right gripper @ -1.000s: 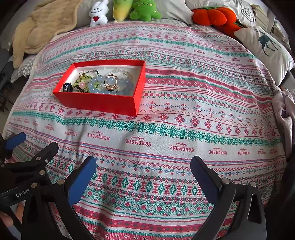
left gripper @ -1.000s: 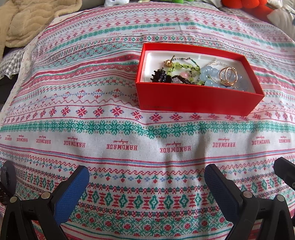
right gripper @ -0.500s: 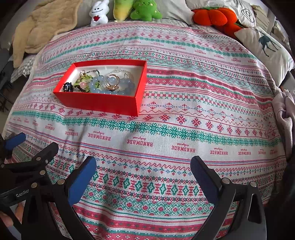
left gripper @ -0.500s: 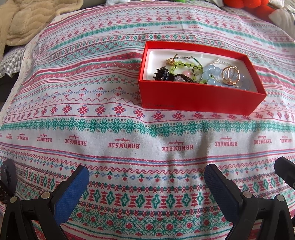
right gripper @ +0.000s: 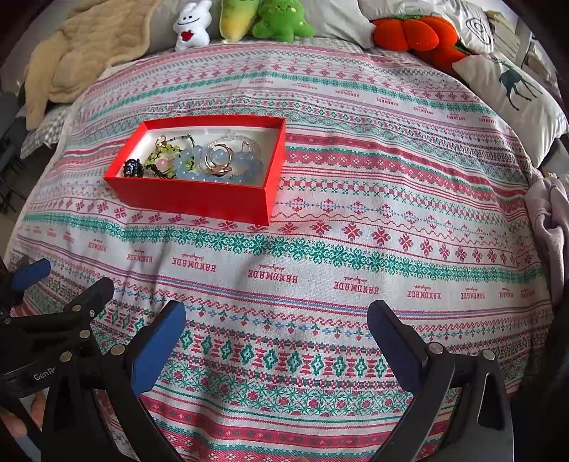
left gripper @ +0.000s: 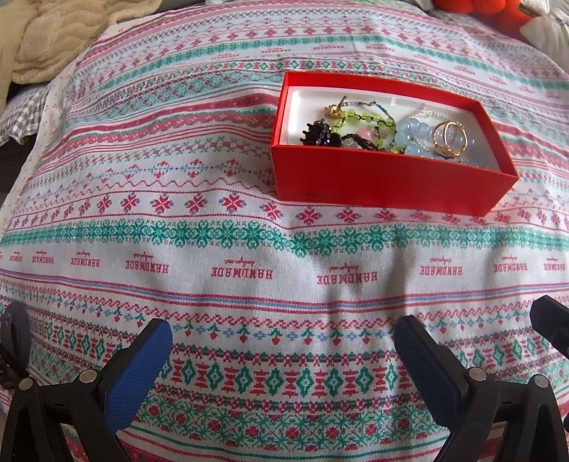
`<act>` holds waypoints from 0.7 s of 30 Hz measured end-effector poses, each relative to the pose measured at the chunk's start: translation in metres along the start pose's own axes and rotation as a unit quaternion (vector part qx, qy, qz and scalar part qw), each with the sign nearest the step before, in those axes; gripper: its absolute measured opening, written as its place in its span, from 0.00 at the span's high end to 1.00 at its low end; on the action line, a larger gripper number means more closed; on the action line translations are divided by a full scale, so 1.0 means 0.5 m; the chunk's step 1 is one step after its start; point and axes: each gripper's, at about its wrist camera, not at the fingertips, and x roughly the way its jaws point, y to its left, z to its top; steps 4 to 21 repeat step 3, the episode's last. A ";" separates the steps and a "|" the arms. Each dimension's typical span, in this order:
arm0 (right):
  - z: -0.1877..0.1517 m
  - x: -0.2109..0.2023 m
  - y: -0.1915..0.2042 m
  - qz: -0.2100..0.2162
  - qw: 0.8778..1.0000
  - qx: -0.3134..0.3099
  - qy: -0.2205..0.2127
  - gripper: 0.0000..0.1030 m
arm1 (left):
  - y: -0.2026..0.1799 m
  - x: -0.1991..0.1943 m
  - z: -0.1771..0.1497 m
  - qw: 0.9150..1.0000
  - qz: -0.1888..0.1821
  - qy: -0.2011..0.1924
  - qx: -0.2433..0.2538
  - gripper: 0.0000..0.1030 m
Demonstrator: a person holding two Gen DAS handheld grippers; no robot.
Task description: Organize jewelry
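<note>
- jewelry [left gripper: 387,124] is seen gathered inside the red box [left gripper: 384,181], which sits on the bed [left gripper: 249,248] at about 1 o'clock in the left wrist view and at 11 o'clock in the right wrist view; no piece is seen lying loose on the patterned cover.
- change over the last second is slight: in the left view the box has grown a little larger and slid lower, so the left claw [left gripper: 282,359] is judged to have been carried nearer; the right view is almost unaltered.
- left claw is spread wide and holds nothing; right claw [right gripper: 275,341] is likewise spread and empty.
- contents in the box could fit either pieces just put away or a pile waiting to be sorted; this cannot be settled.
- open cover is left all around the box; at 12 o'clock plush toys [right gripper: 245,21] and at 2 o'clock a pillow [right gripper: 508,89] line the far edge, well apart from the box.
</note>
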 end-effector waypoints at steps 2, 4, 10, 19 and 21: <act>-0.003 0.001 0.006 -0.003 1.000 0.003 -0.003 0.00 | 0.003 0.008 -0.012 1.000 -0.001 -0.004 -0.002 0.01; -0.007 0.005 0.009 -0.006 1.000 0.005 -0.005 0.00 | 0.007 0.017 -0.020 1.000 0.002 -0.006 -0.006 0.01; -0.007 0.005 0.009 -0.006 1.000 0.005 -0.005 0.00 | 0.007 0.017 -0.020 1.000 0.002 -0.006 -0.006 0.01; -0.007 0.005 0.009 -0.006 1.000 0.005 -0.005 0.00 | 0.007 0.017 -0.020 1.000 0.002 -0.006 -0.006 0.01; -0.007 0.005 0.009 -0.006 1.000 0.005 -0.005 0.00 | 0.007 0.017 -0.020 1.000 0.002 -0.006 -0.006 0.01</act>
